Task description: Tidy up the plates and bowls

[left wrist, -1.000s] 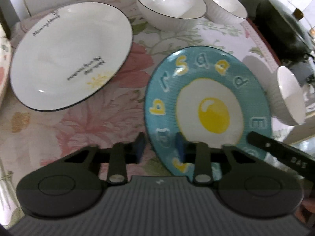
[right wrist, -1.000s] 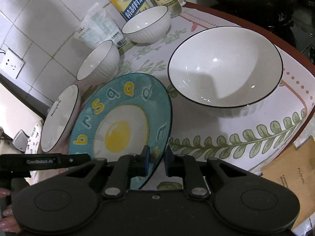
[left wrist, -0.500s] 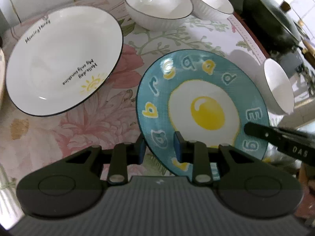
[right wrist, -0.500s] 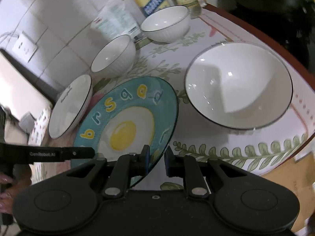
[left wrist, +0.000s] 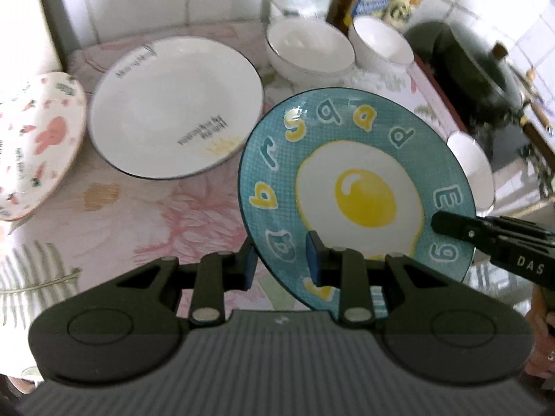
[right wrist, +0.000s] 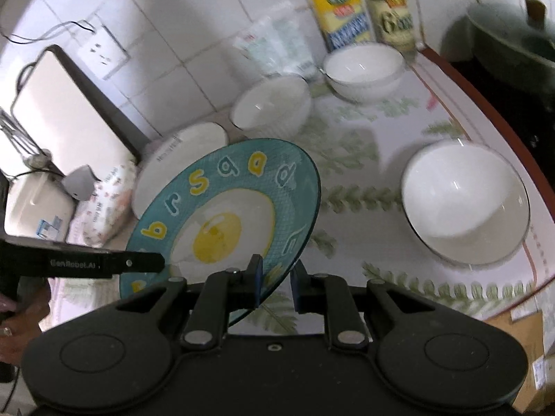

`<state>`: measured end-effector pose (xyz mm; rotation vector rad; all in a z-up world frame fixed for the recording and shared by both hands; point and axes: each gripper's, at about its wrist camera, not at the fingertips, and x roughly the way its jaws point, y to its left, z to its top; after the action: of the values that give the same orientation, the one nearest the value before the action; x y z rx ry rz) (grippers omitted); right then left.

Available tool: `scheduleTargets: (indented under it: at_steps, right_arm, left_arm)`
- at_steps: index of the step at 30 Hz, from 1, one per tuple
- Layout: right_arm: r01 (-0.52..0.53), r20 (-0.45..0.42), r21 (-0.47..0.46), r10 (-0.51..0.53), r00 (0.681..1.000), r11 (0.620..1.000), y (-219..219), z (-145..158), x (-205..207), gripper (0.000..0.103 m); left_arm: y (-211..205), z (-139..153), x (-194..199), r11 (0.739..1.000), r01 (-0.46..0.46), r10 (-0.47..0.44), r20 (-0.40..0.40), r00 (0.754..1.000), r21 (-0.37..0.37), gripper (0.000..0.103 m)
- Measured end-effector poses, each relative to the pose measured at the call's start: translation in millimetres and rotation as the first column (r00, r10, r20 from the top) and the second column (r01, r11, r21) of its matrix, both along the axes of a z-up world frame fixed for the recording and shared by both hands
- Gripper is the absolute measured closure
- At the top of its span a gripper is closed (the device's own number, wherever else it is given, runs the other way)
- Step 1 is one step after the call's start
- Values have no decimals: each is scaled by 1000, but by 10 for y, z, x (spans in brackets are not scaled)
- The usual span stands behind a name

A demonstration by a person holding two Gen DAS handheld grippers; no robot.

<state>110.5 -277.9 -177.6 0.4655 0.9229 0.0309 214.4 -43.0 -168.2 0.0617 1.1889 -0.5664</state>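
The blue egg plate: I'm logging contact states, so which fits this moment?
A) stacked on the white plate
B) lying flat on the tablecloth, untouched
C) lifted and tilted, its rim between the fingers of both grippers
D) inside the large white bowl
C: the blue egg plate hangs tilted above the tablecloth, its rim pinched by the right gripper and by the left gripper.

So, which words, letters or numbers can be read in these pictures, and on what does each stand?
"b r s a a p E 9": blue egg plate
"DAS": right gripper
"GenRobot.AI", faint: left gripper
"6": label of the right bottle
White plate: print blurred, unreadable
Yellow-label bottle: unreadable
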Motion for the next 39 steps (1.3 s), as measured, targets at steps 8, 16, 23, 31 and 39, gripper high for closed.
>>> scheduleTargets:
  at_steps: [8, 16, 23, 31, 39]
  right_arm:
    - [-127, 61, -40, 129, 990, 991, 255, 356, 343, 82]
    - [-222, 78, -35, 224, 971, 974, 494, 423, 766, 82]
    - [-280, 62, -33, 282, 957, 959, 599, 350, 1149, 82]
    - [-323, 11, -9, 323, 946, 946, 607, 96, 1474, 82]
    - [-337, -95, 15, 337, 937, 942, 633, -213, 1747, 81]
  left_arm:
    - [368, 345, 80, 995, -98, 99, 64, 993, -20, 76]
    - [691, 445, 313, 982, -188, 188, 87, 978, -15, 75]
    - [795, 275, 592, 971, -239, 239, 72, 968, -18, 75]
    - [850, -84, 817, 952, -306, 306, 12, 952, -22, 75]
    - [850, -458, 934, 934, -356, 354, -83, 931, -12, 75]
